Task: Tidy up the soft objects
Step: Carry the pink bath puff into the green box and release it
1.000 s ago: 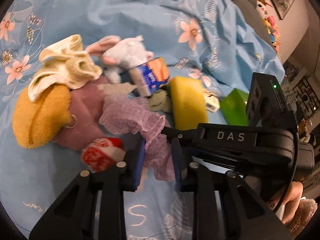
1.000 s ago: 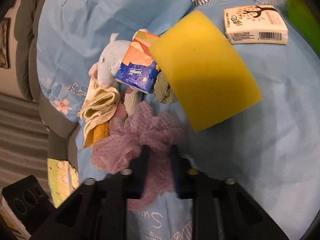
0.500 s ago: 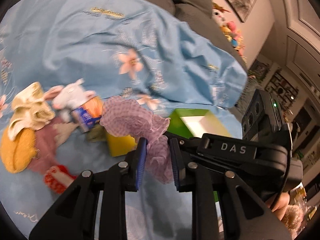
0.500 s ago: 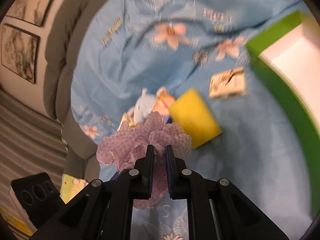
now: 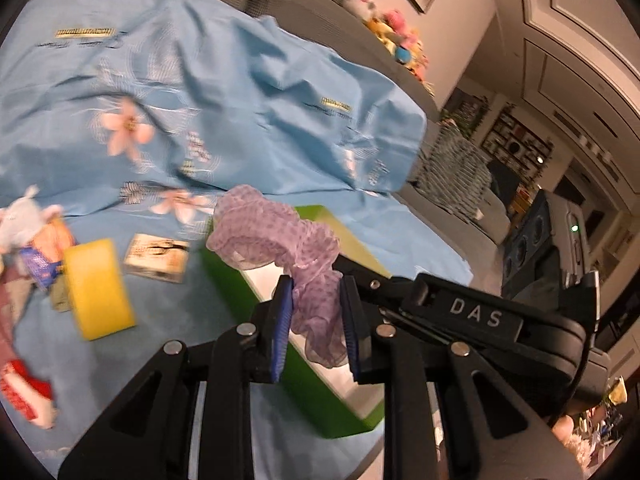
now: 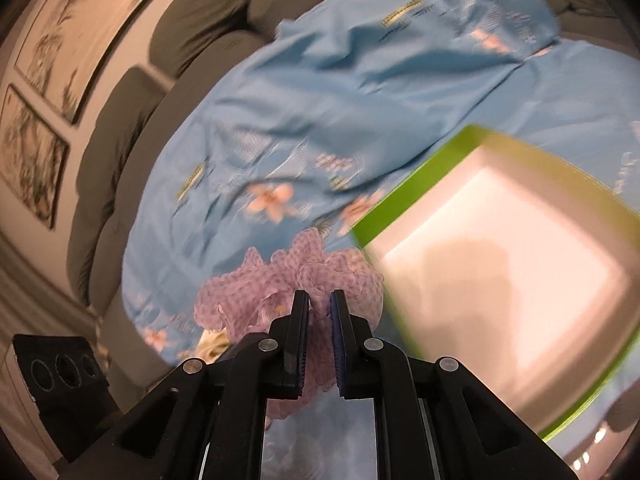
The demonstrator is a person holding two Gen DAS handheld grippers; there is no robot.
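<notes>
Lilac dotted scarf [image 5: 280,236] — green box [image 6: 404,196], white inside; pale blue sheet [image 5: 240,92], pink flowers; yellow sponge [image 5: 98,288]; grey sofa [image 6: 120,128].

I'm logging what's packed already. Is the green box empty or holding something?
Empty as far as shown: the green box shows only a bare white floor in the right wrist view. The purple scrunchie is not inside it, pinched in the right gripper.

Warm indoor light, heavy motion blur, fisheye bending with black corners, glare washing the green box [image 6: 500,264] interior.

Lilac mesh scrunchie [image 5: 276,236] airborne, bunched, near green box [image 5: 320,400].
</notes>
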